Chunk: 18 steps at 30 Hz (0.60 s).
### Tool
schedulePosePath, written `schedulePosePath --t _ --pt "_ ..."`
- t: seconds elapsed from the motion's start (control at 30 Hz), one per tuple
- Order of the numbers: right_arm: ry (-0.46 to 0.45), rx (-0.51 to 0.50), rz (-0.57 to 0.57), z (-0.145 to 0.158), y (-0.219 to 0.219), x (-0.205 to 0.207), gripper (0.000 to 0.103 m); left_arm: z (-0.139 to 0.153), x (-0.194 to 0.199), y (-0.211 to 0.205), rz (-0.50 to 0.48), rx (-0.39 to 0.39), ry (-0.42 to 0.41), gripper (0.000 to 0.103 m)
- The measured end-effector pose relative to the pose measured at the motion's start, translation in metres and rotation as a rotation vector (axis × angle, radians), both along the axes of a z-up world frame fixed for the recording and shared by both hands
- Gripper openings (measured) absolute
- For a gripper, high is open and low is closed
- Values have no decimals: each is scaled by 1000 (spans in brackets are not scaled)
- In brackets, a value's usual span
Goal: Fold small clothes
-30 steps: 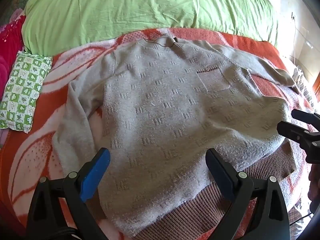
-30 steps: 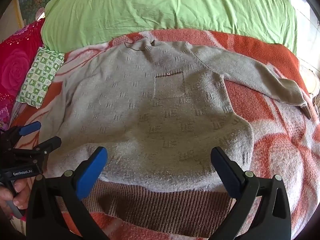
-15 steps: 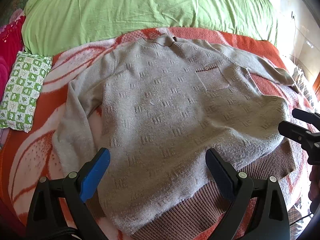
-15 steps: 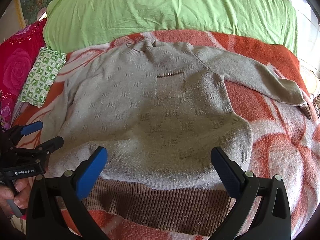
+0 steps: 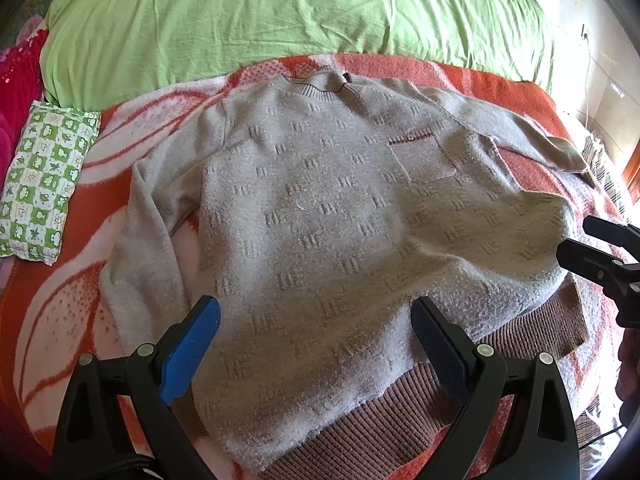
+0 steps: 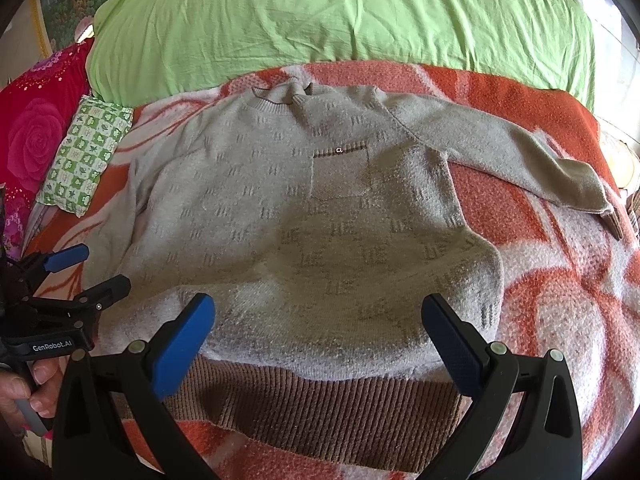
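Observation:
A grey knit sweater (image 5: 320,216) with a chest pocket (image 6: 340,174) and a brown ribbed hem (image 6: 312,404) lies face up and spread flat on the bed. Its one sleeve (image 6: 512,160) stretches out to the right; the other sleeve (image 5: 140,232) lies folded along the left side. My left gripper (image 5: 316,344) is open and empty, hovering over the hem's left part; it also shows in the right wrist view (image 6: 90,266). My right gripper (image 6: 318,340) is open and empty above the hem's middle; it also shows in the left wrist view (image 5: 596,240).
The sweater rests on an orange and white blanket (image 6: 560,320). A green duvet (image 5: 280,12) covers the far side of the bed. A small green checked pillow (image 5: 44,176) lies at the left, beside a red floral cushion (image 6: 32,140).
Both grippers have stayed open and nearly still over the hem. The view has shifted only slightly; the sweater has not moved.

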State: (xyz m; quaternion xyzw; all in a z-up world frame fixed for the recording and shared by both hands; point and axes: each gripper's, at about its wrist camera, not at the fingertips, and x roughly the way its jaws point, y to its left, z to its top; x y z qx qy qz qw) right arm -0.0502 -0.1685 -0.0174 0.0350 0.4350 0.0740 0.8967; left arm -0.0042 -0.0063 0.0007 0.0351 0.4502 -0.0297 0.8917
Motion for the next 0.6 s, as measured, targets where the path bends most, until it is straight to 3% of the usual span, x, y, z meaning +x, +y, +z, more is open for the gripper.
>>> schedulePosePath --t 0.13,0.27,0.6 --pt "13 -9 -4 2 -1 5 103 -1 4 1 -4 14 12 97" --pt "60 -41 -3 0 0 9 103 -3 11 2 -3 9 78 97" --pt "44 -13 -4 -1 -4 16 103 -6 20 0 -4 -11 62 97"
